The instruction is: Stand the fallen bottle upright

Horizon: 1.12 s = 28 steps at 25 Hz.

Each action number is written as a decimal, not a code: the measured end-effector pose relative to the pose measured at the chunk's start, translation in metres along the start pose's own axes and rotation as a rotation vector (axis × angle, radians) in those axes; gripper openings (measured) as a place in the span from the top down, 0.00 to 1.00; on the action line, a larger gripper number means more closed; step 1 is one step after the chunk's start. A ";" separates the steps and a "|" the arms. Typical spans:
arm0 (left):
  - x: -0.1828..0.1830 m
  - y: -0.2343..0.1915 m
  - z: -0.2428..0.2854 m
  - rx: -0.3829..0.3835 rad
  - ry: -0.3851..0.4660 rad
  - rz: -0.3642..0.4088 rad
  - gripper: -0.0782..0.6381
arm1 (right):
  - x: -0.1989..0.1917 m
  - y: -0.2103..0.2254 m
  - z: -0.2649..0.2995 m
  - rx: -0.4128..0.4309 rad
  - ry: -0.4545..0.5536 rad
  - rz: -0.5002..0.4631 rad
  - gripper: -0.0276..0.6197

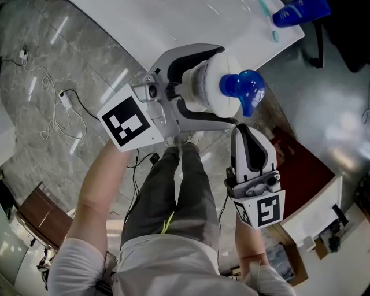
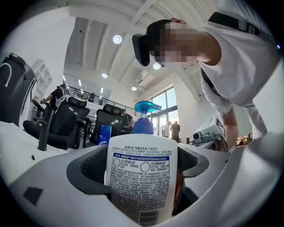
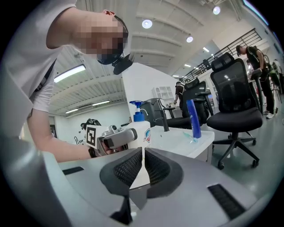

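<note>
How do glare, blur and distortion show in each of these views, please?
Head view: sharp, with glare streaks on the floor and a washed-out table. Left gripper view: fisheye bending and dark corners, yet the bottle label is crisp. Right gripper view: same fisheye, the shut right claw in focus.

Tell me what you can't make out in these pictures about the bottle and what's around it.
Pump bottle base: left gripper view, cut off by the bottom edge.
Label print: left gripper view, too small to read.
Bottle's lower part: right gripper view, behind the shut right gripper.
Blue object on the table: head view, cut by the top edge.
</note>
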<state>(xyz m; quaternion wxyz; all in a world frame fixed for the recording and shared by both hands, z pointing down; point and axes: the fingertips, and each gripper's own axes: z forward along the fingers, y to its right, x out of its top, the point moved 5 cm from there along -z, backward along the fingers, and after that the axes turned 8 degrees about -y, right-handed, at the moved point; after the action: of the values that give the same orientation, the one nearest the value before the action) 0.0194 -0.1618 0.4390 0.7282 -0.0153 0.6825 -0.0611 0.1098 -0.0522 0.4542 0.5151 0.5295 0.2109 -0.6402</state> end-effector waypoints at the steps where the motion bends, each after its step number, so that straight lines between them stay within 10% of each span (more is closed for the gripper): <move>1: -0.001 0.000 0.000 0.002 0.011 -0.009 0.23 | 0.000 0.000 0.000 -0.002 0.001 0.001 0.89; 28: -0.008 0.005 -0.035 -0.049 -0.016 0.027 0.23 | -0.007 -0.037 0.009 -0.013 -0.004 0.001 0.89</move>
<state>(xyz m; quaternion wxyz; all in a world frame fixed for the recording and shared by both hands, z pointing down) -0.0155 -0.1536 0.4436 0.7338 -0.0243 0.6781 -0.0345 0.0726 -0.0426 0.4537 0.5194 0.5249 0.2140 -0.6394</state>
